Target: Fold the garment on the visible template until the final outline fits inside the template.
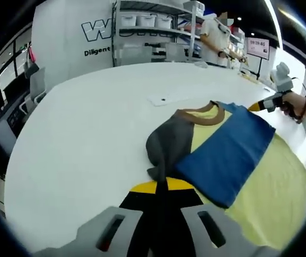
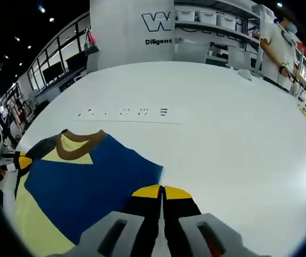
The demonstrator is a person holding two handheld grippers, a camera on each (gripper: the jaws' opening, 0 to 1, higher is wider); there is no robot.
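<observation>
Two round views show your grippers over a smooth white table (image 1: 78, 139).

Left gripper view: your left gripper (image 1: 162, 184) rises from the bottom, its black jaws pressed together under yellow tips, with nothing visibly held between them. Those tips sit at the near edge of the shirt (image 1: 233, 160), at the end of its grey sleeve (image 1: 169, 142). The shirt lies flat, soft knit cloth in blocks: pale yellow body, a blue panel (image 1: 228, 152) folded across it, and a brown ribbed collar (image 1: 204, 115). At the far right, your right gripper (image 1: 254, 106) touches the blue panel's far corner with its yellow tip; a hand (image 1: 292, 104) holds it. A thin white sheet (image 1: 166, 99) lies on the table beyond the collar. Metal shelves (image 1: 153, 27) with white bins stand behind, and a person (image 1: 217, 35) beside them.

Right gripper view: your right gripper (image 2: 162, 190) shows closed jaws, yellow tips touching, resting at the blue panel's (image 2: 89, 182) corner; whether cloth is pinched, you cannot tell. This view adds a faint row of small marks and a thin line (image 2: 126, 113) on the table beyond the shirt (image 2: 67, 187). The left gripper's (image 2: 22, 159) yellow tip meets the shirt at the left edge.
</observation>
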